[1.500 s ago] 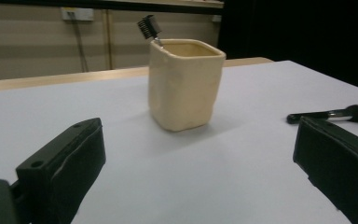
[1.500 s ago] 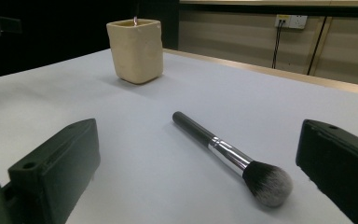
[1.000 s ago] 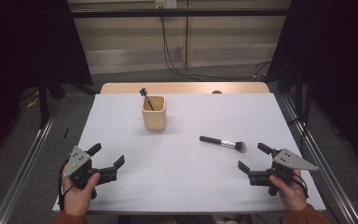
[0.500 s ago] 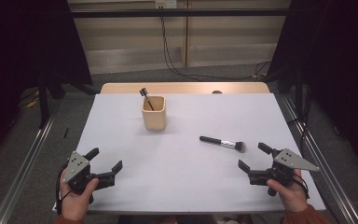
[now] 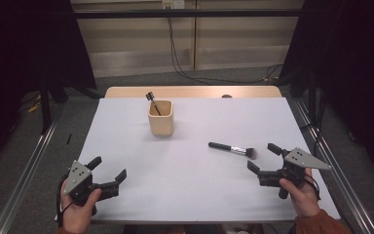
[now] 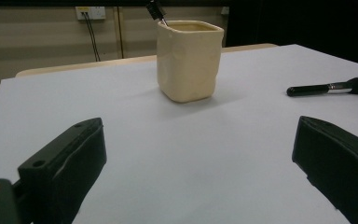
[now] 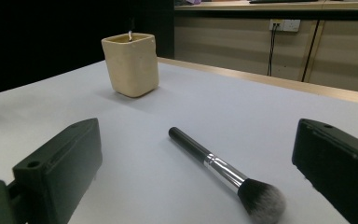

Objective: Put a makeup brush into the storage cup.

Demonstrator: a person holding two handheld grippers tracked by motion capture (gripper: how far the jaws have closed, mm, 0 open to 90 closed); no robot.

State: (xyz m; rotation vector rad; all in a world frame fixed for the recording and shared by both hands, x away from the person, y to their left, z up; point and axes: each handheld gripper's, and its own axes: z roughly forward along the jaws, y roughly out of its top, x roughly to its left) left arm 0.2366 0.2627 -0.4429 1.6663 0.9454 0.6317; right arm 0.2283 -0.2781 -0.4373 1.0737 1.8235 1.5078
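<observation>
A cream square cup (image 5: 160, 118) (image 6: 189, 60) (image 7: 131, 64) stands upright on the white table toward the back, with a dark-handled brush (image 5: 152, 101) (image 6: 155, 10) leaning inside it. A black makeup brush (image 5: 232, 149) (image 6: 327, 87) (image 7: 226, 171) lies flat right of the middle, bristles toward my right gripper. My right gripper (image 5: 263, 158) (image 7: 196, 172) is open near the right front edge, just short of the bristles. My left gripper (image 5: 108, 168) (image 6: 200, 172) is open at the front left corner, with nothing between its jaws.
The white table top (image 5: 190, 185) has a wooden strip (image 5: 195, 91) along its far edge. Metal rails (image 5: 27, 165) run along both sides on the floor. Cables (image 5: 185, 53) hang from a wall socket behind the table.
My left gripper has drawn back toward the front left corner of the table. The right gripper, the cup and the makeup brush have stayed where they were.
</observation>
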